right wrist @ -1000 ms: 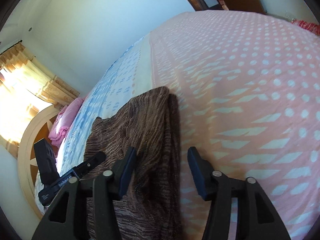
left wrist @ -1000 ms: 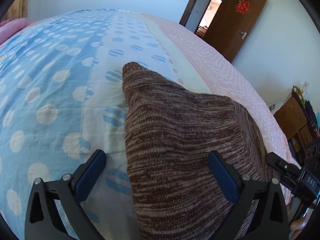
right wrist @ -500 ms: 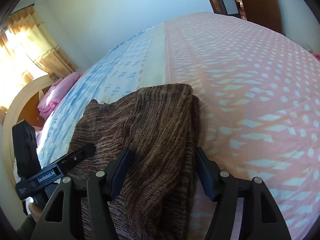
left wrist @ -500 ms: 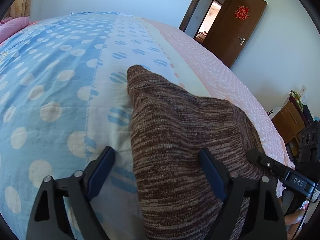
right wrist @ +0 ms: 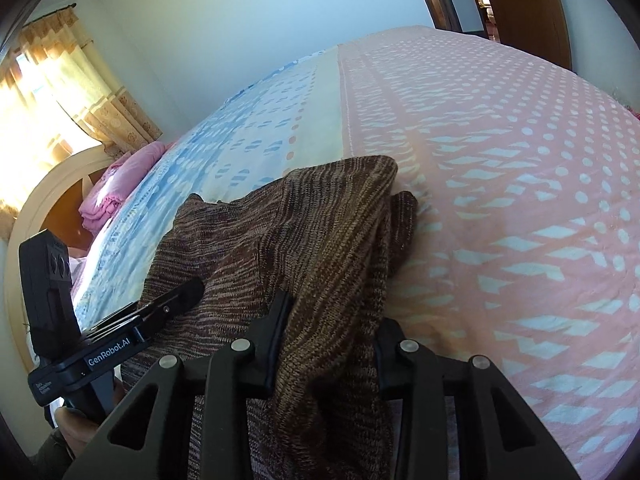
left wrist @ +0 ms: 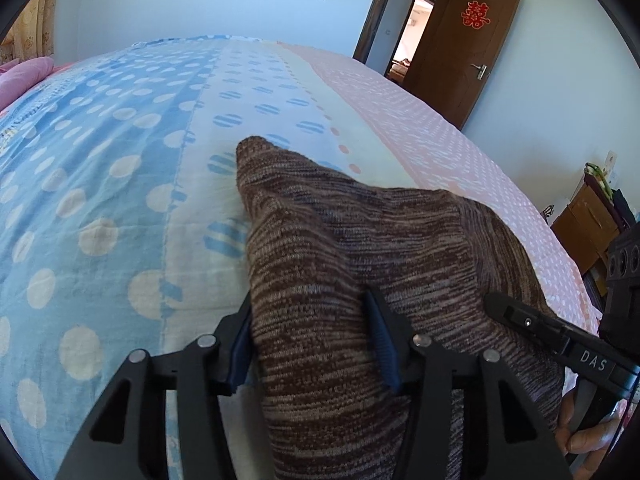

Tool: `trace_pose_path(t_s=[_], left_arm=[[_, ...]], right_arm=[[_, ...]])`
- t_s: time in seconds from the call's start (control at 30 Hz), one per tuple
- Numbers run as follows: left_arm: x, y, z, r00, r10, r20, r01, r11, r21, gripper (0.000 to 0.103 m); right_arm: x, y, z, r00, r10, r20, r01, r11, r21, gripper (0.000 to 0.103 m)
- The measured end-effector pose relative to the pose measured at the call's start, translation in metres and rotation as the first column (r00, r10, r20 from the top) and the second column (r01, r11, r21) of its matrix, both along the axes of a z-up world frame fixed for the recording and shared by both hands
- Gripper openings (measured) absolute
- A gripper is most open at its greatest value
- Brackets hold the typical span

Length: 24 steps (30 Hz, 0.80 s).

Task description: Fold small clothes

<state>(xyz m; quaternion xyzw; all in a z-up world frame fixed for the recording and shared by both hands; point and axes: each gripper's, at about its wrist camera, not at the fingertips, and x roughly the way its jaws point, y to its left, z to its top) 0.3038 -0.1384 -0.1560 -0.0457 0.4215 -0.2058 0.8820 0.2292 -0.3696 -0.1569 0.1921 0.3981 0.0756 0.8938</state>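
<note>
Now both claws, L (left wrist: pixel 316 344) & R (right wrist: pixel 332 340), closing on brown knit (left wrist: pixel 360 248) near edges, open bedspread (right wrist: pixel 500 160) beyond.

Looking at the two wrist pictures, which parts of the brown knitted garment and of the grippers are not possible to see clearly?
- Brown knitted garment: its near end is cut off by the bottom edge in both wrist views, so its type is unclear.
- Left gripper: jaws closing around a fold; the cloth hides most of the pads, so contact is unclear.
- Right gripper: jaws closing; bunched cloth hides the pads.
- Bed cover under the garment: hidden.
</note>
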Motion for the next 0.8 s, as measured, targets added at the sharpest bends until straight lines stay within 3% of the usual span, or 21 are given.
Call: trace_pose_path(t_s=[0.07,0.1,0.17,0.23,0.37,0.53,0.67,0.8], left_arm=[[-0.001,-0.001,0.000,1.000,0.000,0.005,0.000,1.000,0.005,0.054],[-0.001,0.000,0.000,1.000,-0.002,0.005,0.002,1.000,-0.002,0.053],[-0.002,0.002,0.001,1.000,-0.005,0.005,0.005,1.000,-0.025,0.043],[-0.003,0.007,0.002,1.000,-0.003,0.002,0.003,0.999,-0.055,0.038],[-0.013,0.017,0.011,1.000,-0.017,-0.015,0.016,0.996,-0.086,0.029],[-0.046,0.042,0.047,0.999,-0.047,0.008,0.047,0.991,-0.124,0.028],[-0.088,0.061,0.084,0.995,-0.093,0.046,0.097,0.991,-0.087,0.028],[-0.116,0.082,0.116,0.994,-0.103,0.042,0.108,0.986,-0.124,0.028]], right_arm=[[-0.002,0.008,0.005,1.000,-0.006,0.003,0.006,0.998,-0.062,0.031],[-0.003,0.018,0.009,1.000,-0.011,0.009,0.012,0.992,-0.128,0.023],[-0.008,0.038,0.019,0.999,-0.028,0.027,0.034,0.974,-0.224,0.020],[-0.016,0.048,0.027,0.997,-0.049,0.053,0.061,0.968,-0.244,0.020],[-0.043,0.067,0.055,0.991,-0.050,0.125,0.076,0.973,-0.218,0.019],[-0.088,0.089,0.094,0.984,-0.034,0.172,0.062,0.985,-0.161,0.019],[-0.131,0.101,0.124,0.982,-0.022,0.189,0.034,0.998,-0.062,0.019],[-0.168,0.108,0.154,0.972,-0.002,0.235,-0.016,0.997,0.072,0.019]])
